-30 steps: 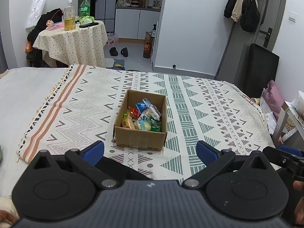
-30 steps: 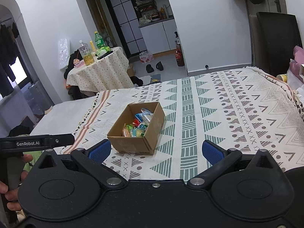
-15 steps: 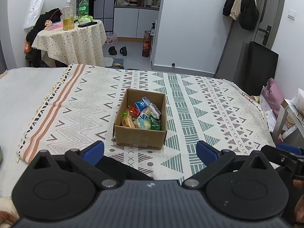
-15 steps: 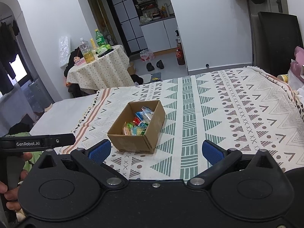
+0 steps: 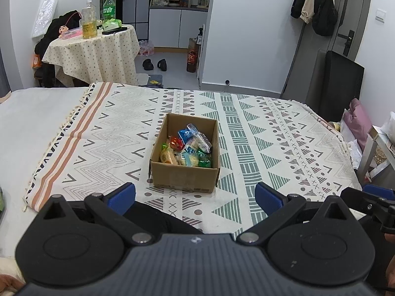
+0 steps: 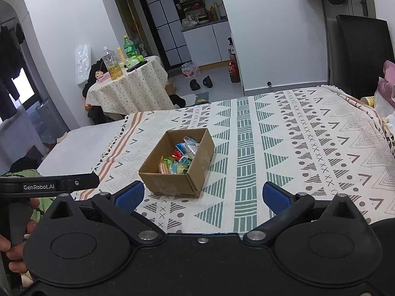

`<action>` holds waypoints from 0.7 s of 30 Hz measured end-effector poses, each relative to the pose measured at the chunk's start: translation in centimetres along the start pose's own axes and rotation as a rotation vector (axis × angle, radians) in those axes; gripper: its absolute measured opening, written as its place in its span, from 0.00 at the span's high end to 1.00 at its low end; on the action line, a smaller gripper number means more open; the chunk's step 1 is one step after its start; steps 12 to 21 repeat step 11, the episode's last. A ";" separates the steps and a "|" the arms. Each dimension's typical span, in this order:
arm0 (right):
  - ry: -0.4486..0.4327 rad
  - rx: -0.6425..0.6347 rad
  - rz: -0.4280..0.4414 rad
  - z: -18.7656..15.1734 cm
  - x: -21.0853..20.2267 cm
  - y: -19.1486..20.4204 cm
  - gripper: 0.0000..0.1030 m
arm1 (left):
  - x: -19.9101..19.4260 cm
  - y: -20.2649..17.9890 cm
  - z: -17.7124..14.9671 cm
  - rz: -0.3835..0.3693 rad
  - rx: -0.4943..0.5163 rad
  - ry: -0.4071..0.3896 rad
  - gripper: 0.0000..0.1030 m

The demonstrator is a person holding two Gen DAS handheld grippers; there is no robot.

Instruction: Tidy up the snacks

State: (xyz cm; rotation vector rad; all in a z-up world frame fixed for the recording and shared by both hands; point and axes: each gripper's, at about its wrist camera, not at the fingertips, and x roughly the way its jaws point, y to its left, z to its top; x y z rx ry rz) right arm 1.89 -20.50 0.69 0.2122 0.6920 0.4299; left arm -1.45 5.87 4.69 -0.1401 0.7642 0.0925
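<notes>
Both grippers, left (image 5: 195, 197) and right (image 6: 202, 197): spread wide, empty. Risk: you nudge the light cardboard box (image 5: 184, 176), spilling snack packets (image 5: 187, 149).

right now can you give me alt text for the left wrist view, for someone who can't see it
An open cardboard box of wrapped snacks sits on a patterned blanket, centred ahead of the open left claw, which holds nothing. Behind are a small table with bottles, and a kitchen doorway.
</notes>
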 end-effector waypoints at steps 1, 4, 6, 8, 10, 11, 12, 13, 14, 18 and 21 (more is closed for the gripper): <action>0.003 0.002 0.002 0.0 0.1 0.0 0.00 | 0.1 -0.1 0.0 0.001 0.003 0.003 0.01; 0.013 0.006 -0.001 -0.1 0.4 -0.2 0.00 | 0.4 -0.3 0.2 0.003 0.010 0.004 0.01; 0.016 0.012 -0.006 -0.1 0.6 -0.4 0.00 | 0.5 -0.3 0.3 0.003 0.007 0.005 0.01; 0.016 0.016 -0.012 0.1 0.8 -0.6 0.00 | 0.7 -0.3 0.4 0.000 0.003 0.009 0.01; 0.017 0.018 -0.019 0.2 1.0 -0.8 0.00 | 0.9 -0.3 0.6 -0.001 0.004 0.011 0.01; 0.016 0.018 -0.021 0.3 1.1 -0.8 0.00 | 1.0 -0.4 0.7 -0.003 0.007 0.011 0.01; 0.016 0.018 -0.021 0.3 1.1 -0.8 0.00 | 1.0 -0.4 0.7 -0.003 0.007 0.011 0.01; 0.016 0.018 -0.021 0.3 1.1 -0.8 0.00 | 1.0 -0.4 0.7 -0.003 0.007 0.011 0.01; 0.016 0.018 -0.021 0.3 1.1 -0.8 0.00 | 1.0 -0.4 0.7 -0.003 0.007 0.011 0.01; 0.016 0.018 -0.021 0.3 1.1 -0.8 0.00 | 1.0 -0.4 0.7 -0.003 0.007 0.011 0.01; 0.016 0.018 -0.021 0.3 1.1 -0.8 0.00 | 1.0 -0.4 0.7 -0.003 0.007 0.011 0.01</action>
